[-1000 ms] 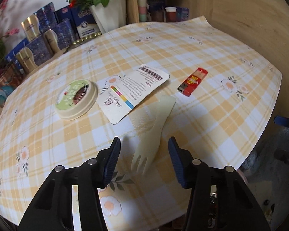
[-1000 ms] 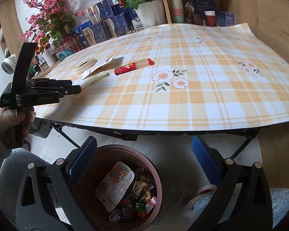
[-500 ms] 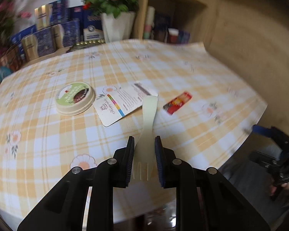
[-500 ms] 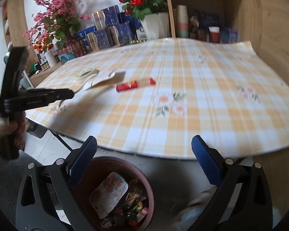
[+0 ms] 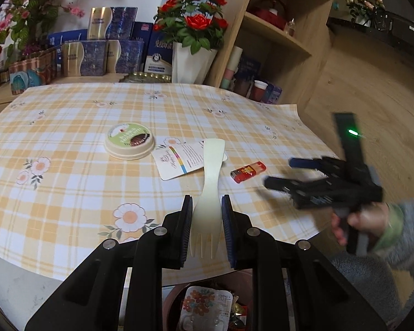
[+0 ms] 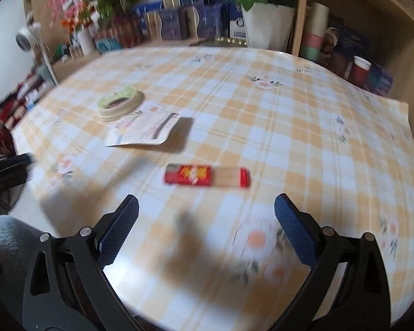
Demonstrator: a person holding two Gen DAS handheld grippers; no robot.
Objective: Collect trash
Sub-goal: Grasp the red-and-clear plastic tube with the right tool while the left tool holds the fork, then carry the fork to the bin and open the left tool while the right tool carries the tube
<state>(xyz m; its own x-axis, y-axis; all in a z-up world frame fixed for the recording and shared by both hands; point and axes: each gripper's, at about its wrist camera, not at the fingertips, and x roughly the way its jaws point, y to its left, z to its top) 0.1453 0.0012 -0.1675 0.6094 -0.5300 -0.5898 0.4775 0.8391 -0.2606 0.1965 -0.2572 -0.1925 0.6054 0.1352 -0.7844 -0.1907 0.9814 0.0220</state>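
Round lid [image 5: 129,142]: cream with a green label, flat on the worktop [image 5: 69,182] at the left, touching nothing
Paper card [image 5: 183,160]: white with a colour stripe, lying just right of the lid
Left hand-held gripper [image 5: 206,222]: its two blue pads are pressed on the fork end of a cream plastic spork [image 5: 208,193], one pad on each side
Spork: held up off the worktop, prongs toward the camera, handle pointing far and crossing in front of the card
Trash bin [image 5: 207,304]: brown and round, on the floor below the near edge of the worktop, right under the left hand-held gripper, with wrappers and a flowered tub lid inside
Lighter [image 5: 247,171]: red, lying flat on the worktop to the right of the card, apart from it
Right hand-held gripper [image 6: 206,230]: wide open with nothing between its blue pads, hanging above the worktop with the lighter just beyond the pads; the picture is blurred
Right hand [image 5: 364,220]: grey sleeve, wrapped round the black handle at the far right
Behind the worktop: blue boxes, a white pot of red roses [image 5: 194,24] and wooden shelves [image 5: 276,33]
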